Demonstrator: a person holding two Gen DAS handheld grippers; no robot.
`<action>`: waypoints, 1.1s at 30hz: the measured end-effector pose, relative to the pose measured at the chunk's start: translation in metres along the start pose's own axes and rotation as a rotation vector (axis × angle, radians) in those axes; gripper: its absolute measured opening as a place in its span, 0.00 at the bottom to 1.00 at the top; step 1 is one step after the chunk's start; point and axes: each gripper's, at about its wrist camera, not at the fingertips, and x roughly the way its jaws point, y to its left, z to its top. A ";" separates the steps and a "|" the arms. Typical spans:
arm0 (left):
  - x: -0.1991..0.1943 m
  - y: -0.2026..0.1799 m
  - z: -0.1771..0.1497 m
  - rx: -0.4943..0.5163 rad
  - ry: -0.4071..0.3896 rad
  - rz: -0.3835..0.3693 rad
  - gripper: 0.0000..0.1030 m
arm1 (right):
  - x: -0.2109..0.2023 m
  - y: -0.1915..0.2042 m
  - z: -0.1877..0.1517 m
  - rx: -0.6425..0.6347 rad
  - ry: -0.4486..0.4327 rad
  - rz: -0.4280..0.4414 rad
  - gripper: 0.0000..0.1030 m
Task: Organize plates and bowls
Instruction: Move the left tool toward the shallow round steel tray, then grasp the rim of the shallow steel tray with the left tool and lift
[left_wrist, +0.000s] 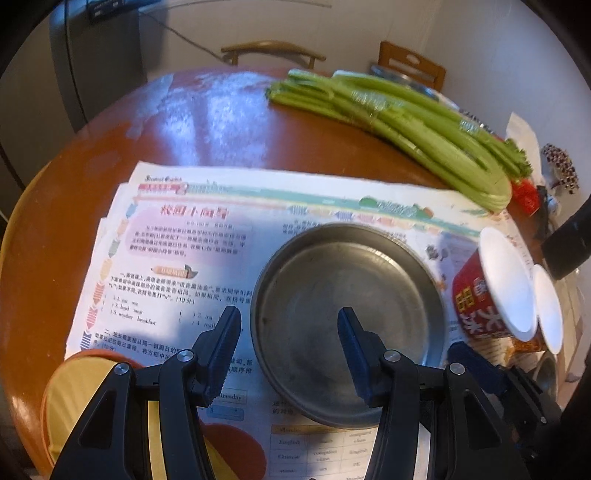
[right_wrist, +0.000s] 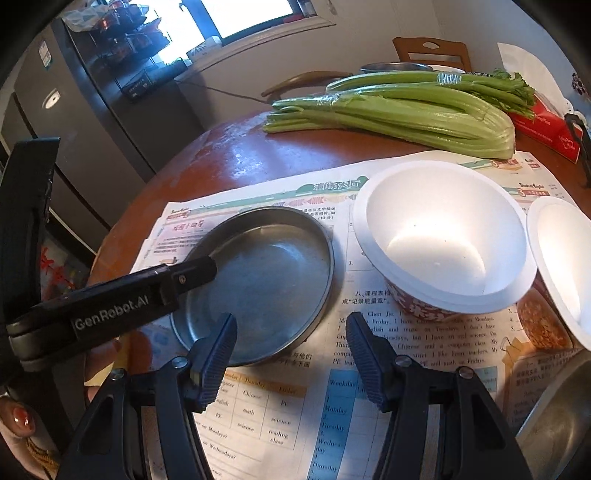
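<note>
Where the left wrist view looks down, the left hand-held gripper (left_wrist: 288, 325) hangs over the near-left rim of a metal plate (left_wrist: 347, 317) lying flat on a newspaper (left_wrist: 177, 258) spread over the round brown table (left_wrist: 207, 118). Its jaws are apart and released, nothing between the pads; the left finger sits over the newspaper just outside the rim, the right finger over the plate's inside. Whether either finger touches the plate cannot be told. Just right of the plate stands a red paper bowl (left_wrist: 495, 291) with a white inside, and a second paper bowl (left_wrist: 548, 310) shows beside it at the edge. A celery bunch (left_wrist: 399, 125) lies across the far side of the table.

In the right wrist view, the right hand-held gripper (right_wrist: 291, 328) hovers over the newspaper (right_wrist: 388, 369), jaws apart and empty. The metal plate (right_wrist: 273, 266) lies ahead and to the left, its near-right rim just before the left finger. The left hand-held gripper (right_wrist: 192, 275) reaches in from the left over the plate's near-left edge. The red paper bowl (right_wrist: 443, 236) stands ahead-right, apart from the plate, with the second paper bowl (right_wrist: 561, 266) beside it. The celery bunch (right_wrist: 399, 110) lies behind them.
</note>
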 end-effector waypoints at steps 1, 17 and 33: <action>0.003 0.001 0.000 -0.003 0.010 0.009 0.55 | 0.001 0.000 0.000 -0.003 0.002 -0.001 0.59; 0.015 -0.002 0.002 -0.005 0.032 0.041 0.55 | 0.013 0.009 0.001 -0.051 0.014 0.020 0.59; -0.004 -0.015 -0.016 0.053 0.010 0.013 0.54 | 0.001 0.015 -0.011 -0.099 0.017 0.012 0.59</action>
